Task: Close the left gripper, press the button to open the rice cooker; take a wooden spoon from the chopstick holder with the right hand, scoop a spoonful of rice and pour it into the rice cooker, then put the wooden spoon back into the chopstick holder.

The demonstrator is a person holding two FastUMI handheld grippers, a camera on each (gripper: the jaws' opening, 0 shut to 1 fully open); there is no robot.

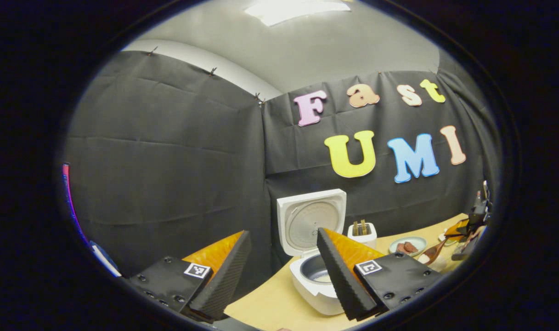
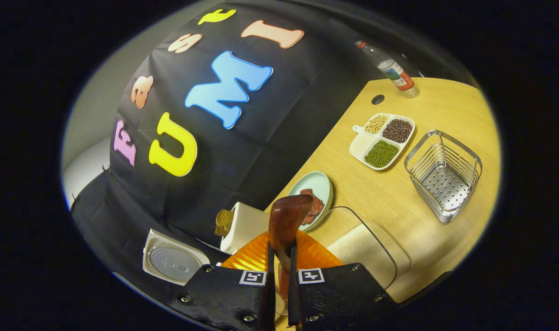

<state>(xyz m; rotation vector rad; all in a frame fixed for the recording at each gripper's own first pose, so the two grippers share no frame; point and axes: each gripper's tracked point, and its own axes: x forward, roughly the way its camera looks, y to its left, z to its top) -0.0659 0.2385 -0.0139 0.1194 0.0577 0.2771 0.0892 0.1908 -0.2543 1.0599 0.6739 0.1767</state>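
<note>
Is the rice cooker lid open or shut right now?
Open. In the left gripper view the lid stands upright behind the rice cooker, showing its inner plate and the pot below.

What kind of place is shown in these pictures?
Probably a staged kitchen set in a recording booth, not a real home. A wooden table stands against a black cloth wall. On it are an open rice cooker, a divided dish of beans and a wire basket.

Bottle [image 2: 392, 70] label (perhaps printed) unreadable.
</note>
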